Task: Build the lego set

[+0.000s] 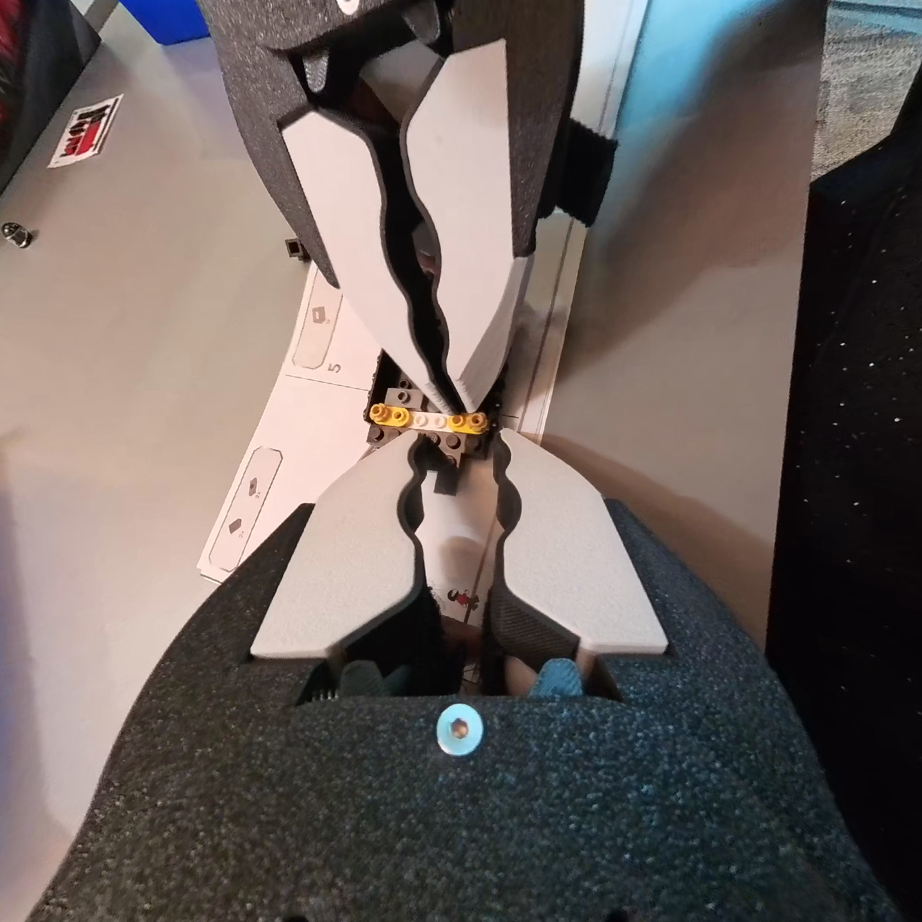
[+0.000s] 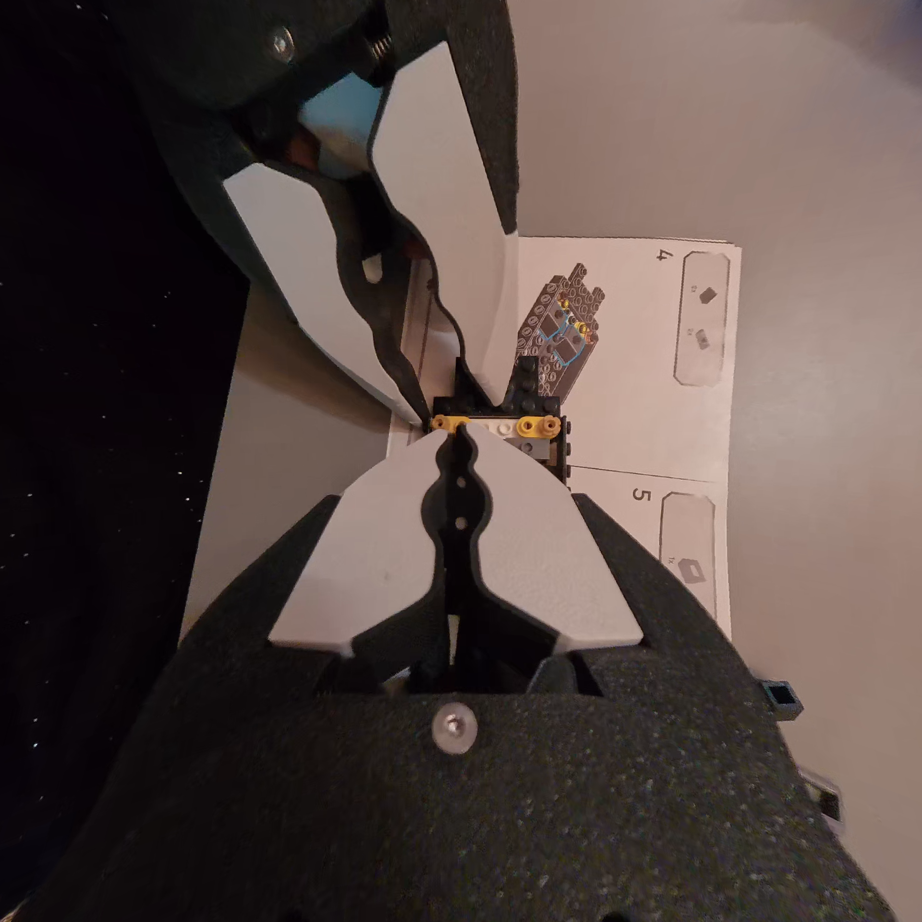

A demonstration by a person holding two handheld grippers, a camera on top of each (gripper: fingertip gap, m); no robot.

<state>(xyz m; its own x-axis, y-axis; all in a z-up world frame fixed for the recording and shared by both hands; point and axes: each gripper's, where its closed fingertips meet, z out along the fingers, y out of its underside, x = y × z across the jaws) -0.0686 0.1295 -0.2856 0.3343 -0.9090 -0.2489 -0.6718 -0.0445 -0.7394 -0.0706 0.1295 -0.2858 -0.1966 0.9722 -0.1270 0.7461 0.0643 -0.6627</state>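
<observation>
A small lego model [image 1: 434,421] has a black base and a top row of yellow, white and yellow plates. It is held just above the instruction sheet [image 1: 299,439]. My left gripper [image 1: 449,439] is shut on the model's black base, one fingertip on each side. My right gripper [image 2: 456,436] is shut, with its tips pressed on the yellow end of the model [image 2: 504,426]. I cannot tell if it pinches anything thin. The right gripper [image 1: 449,399] reaches in from the top of the left wrist view. The left gripper [image 2: 461,409] does the same in the right wrist view.
The instruction sheet [image 2: 648,399] lies on a grey table [image 1: 149,324]. A black cloth-like surface [image 1: 848,449] borders the table on one side. A small black square part [image 1: 294,248] lies by the sheet. A sticker [image 1: 85,132] and a metal bolt [image 1: 17,234] are at the far left. The tips of both grippers are at nearly the same place.
</observation>
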